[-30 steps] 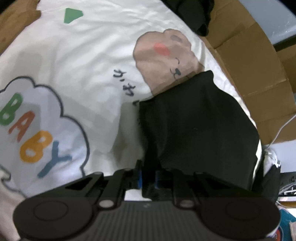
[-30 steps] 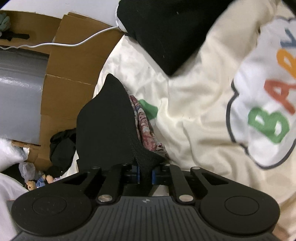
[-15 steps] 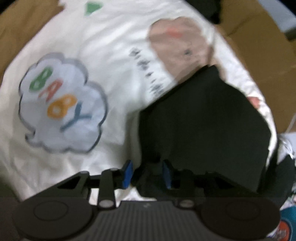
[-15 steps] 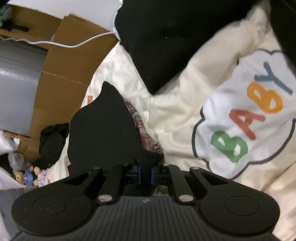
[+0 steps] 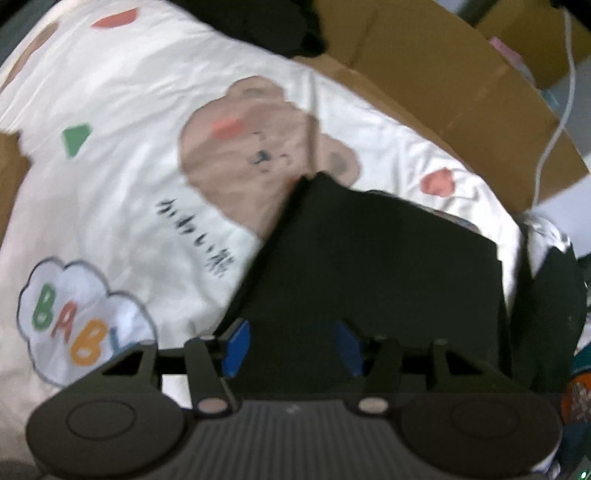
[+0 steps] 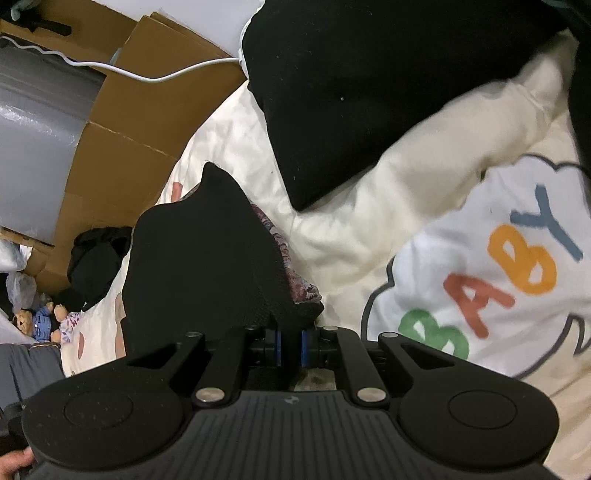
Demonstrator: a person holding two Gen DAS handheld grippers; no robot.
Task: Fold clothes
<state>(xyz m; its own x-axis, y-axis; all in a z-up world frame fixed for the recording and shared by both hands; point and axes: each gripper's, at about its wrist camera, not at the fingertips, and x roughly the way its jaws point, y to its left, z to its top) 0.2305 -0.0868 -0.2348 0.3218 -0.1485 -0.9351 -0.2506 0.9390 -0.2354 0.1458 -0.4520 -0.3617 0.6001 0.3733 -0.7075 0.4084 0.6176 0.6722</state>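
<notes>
A black garment (image 5: 369,266) lies folded on a cream bedsheet (image 5: 110,110) printed with a bear and a "BABY" cloud. My left gripper (image 5: 291,343) hovers over its near edge, pointing steeply down. Its jaws are opening and the blue pads (image 5: 236,343) stand apart, pressing on nothing. My right gripper (image 6: 290,343) is shut on a corner of black cloth (image 6: 199,258) with a patterned purple fabric showing at its edge. That cloth stands up in a peak above the bedsheet (image 6: 351,229). Another black garment (image 6: 351,92) lies flat beyond it.
Brown cardboard boxes (image 5: 461,92) (image 6: 122,140) line the bed's far side, with a white cable (image 6: 166,75) across them. A dark clothes heap (image 5: 266,22) sits at the sheet's far end. A teddy bear (image 6: 37,321) and dark clothing (image 6: 96,258) lie on the floor.
My left gripper went from shut on the black garment's edge to open, letting it go, and lifted away while rolling. The right gripper stayed shut on its cloth and drifted a little.
</notes>
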